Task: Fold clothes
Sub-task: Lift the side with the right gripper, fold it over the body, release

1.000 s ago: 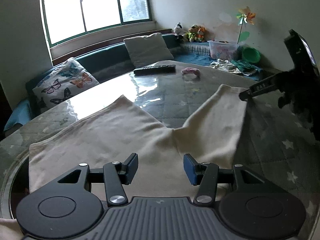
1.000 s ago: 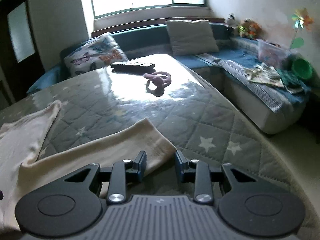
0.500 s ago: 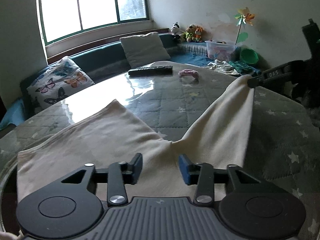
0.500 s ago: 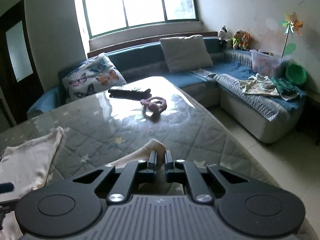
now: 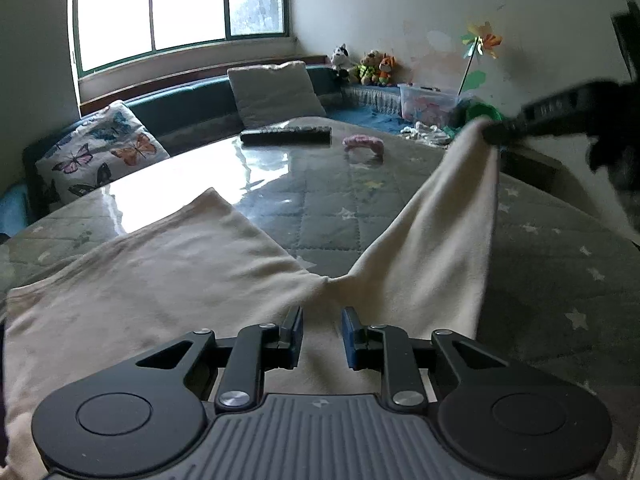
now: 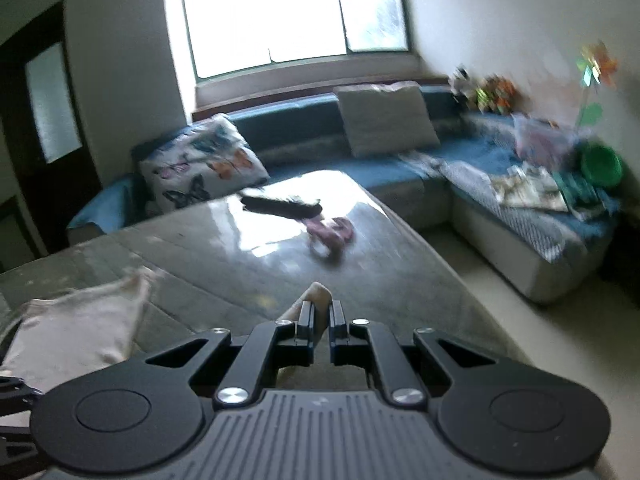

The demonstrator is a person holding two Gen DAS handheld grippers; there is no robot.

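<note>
Cream trousers [image 5: 168, 280] lie on the glass-topped table [image 5: 320, 208]. The left leg lies flat toward the far left. The right leg [image 5: 444, 216] is lifted off the table by its hem. My right gripper [image 6: 320, 312] is shut on that hem [image 6: 318, 294]; it shows in the left wrist view [image 5: 494, 132] at upper right. My left gripper [image 5: 322, 324] is open, its jaws apart over the waist of the trousers near the crotch. In the right wrist view the flat leg [image 6: 80, 316] lies at the left.
A black remote [image 5: 286, 135] and a pink toy [image 5: 363, 143] lie at the table's far end. A sofa with a butterfly cushion [image 5: 100, 152] and grey cushion [image 5: 276, 92] wraps behind. A clear box [image 5: 428, 100], green bowl and loose clothes sit at right.
My right gripper closed on the right leg's hem and lifted it up and away from the table. My left gripper's jaws narrowed slightly while staying over the waist.
</note>
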